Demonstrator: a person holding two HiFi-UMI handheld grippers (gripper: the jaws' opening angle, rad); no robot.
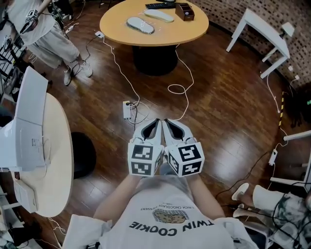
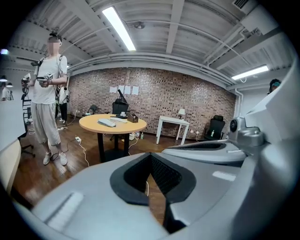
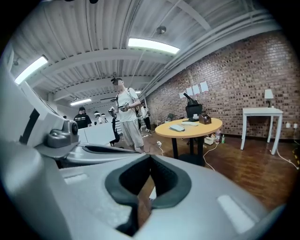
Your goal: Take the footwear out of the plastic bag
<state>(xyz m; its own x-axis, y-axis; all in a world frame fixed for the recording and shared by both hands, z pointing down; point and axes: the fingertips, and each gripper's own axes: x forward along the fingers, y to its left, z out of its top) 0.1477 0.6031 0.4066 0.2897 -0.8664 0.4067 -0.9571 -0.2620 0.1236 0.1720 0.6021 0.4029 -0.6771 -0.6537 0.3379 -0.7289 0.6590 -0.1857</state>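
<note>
Two pale flat pieces of footwear lie far ahead on the round wooden table (image 1: 121, 34). One (image 1: 140, 25) looks wrapped in clear plastic; the other (image 1: 159, 15) lies behind it. The left gripper view shows them as a small pale shape (image 2: 107, 122), and the right gripper view shows the same shape (image 3: 177, 127). My left gripper (image 1: 156, 122) and right gripper (image 1: 166, 122) are held side by side close to my chest, over the floor and well short of the table. Both are shut with nothing between the jaws, as the left gripper (image 2: 150, 157) and the right gripper (image 3: 150, 159) show close up.
A dark box (image 1: 184, 10) and a black remote (image 1: 160, 6) also sit on the round table. A power strip (image 1: 127, 110) and white cables lie on the wooden floor between me and it. A white table (image 1: 53, 160) stands left, a white desk (image 1: 262, 34) far right, a person (image 1: 48, 39) top left.
</note>
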